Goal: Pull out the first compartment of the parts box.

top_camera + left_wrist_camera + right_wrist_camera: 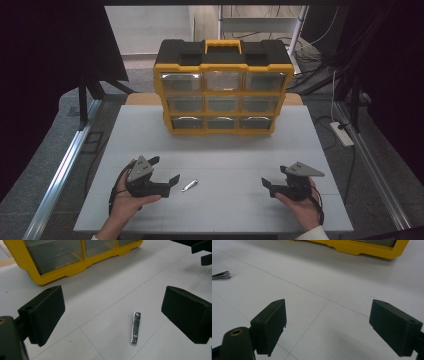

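Note:
A small shiny metal strip (190, 185) with holes near its ends lies flat on the white table (220, 145), toward the front left. My left gripper (164, 170) is held just left of it and is open. In the left gripper view the strip (135, 327) lies on the table between and just beyond the wide-apart jaws of that gripper (113, 298), untouched. My right gripper (274, 176) is held at the front right, open and holding nothing. In the right gripper view (329, 310) the strip (220, 275) shows far off at the left edge.
A yellow and black drawer organiser (223, 87) with clear drawers stands at the back middle of the table; its base shows in both gripper views (62, 270) (367, 250). The other hand's gripper (202, 250) shows at the top right of the left gripper view. Metal frame rails (65, 165) flank the table.

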Demonstrator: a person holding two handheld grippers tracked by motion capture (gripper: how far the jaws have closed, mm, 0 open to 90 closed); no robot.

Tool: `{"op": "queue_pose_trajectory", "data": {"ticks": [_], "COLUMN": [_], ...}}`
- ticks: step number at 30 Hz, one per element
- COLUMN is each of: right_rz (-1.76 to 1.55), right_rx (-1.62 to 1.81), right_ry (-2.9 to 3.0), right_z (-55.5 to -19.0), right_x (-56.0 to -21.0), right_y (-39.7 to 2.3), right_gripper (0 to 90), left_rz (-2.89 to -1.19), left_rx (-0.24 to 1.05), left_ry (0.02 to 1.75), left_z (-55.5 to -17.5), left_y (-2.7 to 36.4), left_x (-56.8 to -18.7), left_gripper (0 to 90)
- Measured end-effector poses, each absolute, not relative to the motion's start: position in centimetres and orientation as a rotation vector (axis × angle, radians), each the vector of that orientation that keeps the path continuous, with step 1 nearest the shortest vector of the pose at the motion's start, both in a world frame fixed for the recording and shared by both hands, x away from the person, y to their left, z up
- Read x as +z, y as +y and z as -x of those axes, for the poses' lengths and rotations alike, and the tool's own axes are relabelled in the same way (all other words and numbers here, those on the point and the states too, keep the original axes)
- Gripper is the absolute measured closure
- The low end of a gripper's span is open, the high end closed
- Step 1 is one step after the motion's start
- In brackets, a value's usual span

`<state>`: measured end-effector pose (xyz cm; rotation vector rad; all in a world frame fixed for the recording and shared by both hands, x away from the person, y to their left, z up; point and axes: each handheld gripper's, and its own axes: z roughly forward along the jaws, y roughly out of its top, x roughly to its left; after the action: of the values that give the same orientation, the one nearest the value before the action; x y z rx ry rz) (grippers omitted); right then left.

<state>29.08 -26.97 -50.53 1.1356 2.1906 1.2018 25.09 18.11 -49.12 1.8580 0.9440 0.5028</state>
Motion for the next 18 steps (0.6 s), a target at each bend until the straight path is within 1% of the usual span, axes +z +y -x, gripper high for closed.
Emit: {"op": "queue_pose_trajectory", "data": {"ticks": [18], "right_rz": [-1.149], "right_rx": [1.198], "right_ry": [2.185], "right_z": [-29.2], "right_x": [-50.5], "right_y": [-27.1], "right_gripper": [15.2], "left_rz": [-1.894], "left_rx": [0.496], "left_ry": [0.868], "left_z": [-25.4], "left_y": [16.2], "left_x": [-48.3], "left_gripper": [6.4]}}
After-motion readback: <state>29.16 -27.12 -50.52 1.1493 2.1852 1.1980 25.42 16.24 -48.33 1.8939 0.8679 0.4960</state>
